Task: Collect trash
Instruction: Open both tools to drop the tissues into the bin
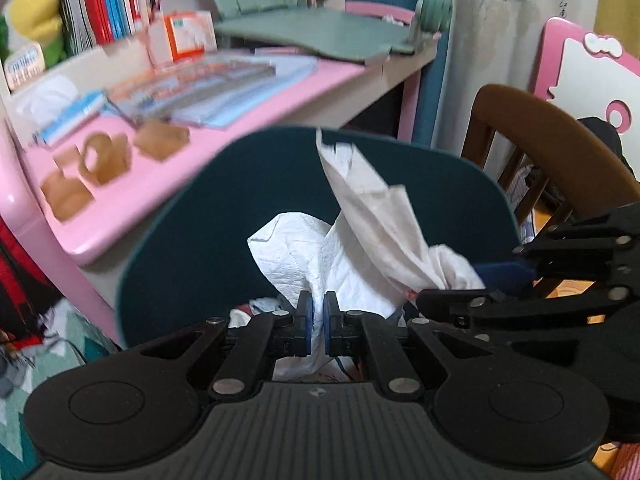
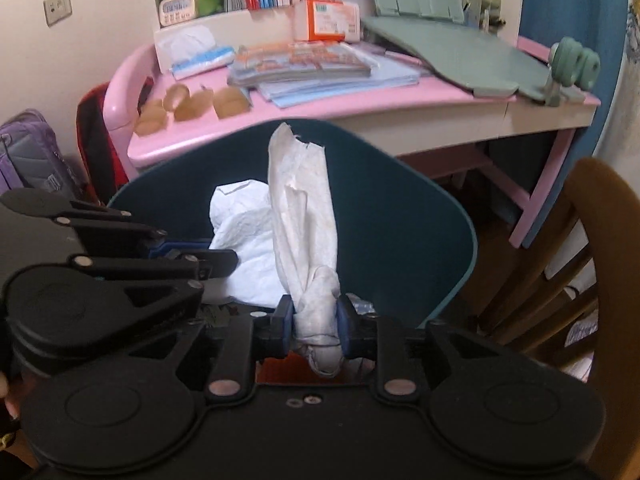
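The left gripper pinches a crumpled white paper towel between nearly closed jaws while the right gripper, just beside it, clamps a longer twisted tissue standing up ahead of its jaws, both over the dark teal bin.

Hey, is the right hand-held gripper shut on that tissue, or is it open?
Shut: the right hand-held gripper pinches the twisted tissue between both pads.
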A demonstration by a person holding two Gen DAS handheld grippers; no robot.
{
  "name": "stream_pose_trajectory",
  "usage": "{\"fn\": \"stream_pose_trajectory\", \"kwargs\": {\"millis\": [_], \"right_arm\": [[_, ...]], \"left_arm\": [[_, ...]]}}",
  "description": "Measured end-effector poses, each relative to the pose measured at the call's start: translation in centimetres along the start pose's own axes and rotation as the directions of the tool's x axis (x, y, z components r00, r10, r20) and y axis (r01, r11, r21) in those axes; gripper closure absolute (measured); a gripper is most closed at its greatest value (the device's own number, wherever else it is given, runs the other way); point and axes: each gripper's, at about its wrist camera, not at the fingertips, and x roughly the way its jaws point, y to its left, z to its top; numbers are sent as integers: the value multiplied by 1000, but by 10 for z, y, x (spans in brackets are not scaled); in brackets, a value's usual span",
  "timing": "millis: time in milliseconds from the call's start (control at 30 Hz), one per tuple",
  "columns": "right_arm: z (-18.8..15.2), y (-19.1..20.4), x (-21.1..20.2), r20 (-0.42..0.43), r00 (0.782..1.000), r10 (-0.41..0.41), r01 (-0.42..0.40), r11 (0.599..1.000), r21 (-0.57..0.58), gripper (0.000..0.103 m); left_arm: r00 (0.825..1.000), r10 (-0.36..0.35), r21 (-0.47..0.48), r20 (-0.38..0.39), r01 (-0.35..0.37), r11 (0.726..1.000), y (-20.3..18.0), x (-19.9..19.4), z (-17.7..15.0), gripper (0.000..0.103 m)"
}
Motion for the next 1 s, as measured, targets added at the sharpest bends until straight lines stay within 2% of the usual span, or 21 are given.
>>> {"fn": "stream_pose_trajectory", "kwargs": {"millis": [67,233,433,767,867,933,1000], "right_arm": [[0,1,2,-20,1000,-10,10,1000,-12,73],[-1,4,2,-33,999,-24,23,999,-30,71],[-4,5,-4,-27,998,-49,48,999,-19,64],[-12,10,-25,27,998,-56,56,998,8,61],[-14,12,-36,56,997,-61,60,998,14,60],[-15,12,-45,78,995,-64,63,998,21,60],[-16,12,-53,94,994,-57,54,998,30,60]], "left_arm": [[1000,-14,-20,-24,14,1000,3,6,-1,98],[998,-42,-42,-56,39,998,9,17,-3,97],[998,-49,-35,-50,47,998,10,18,-4,96],[997,-81,-43,-4,80,996,12,2,-6,90],[996,-84,-51,19,85,995,12,-7,-7,74],[996,-79,-48,42,81,996,12,-14,-8,51],[996,-65,-43,69,68,997,11,-22,-8,38]]}}
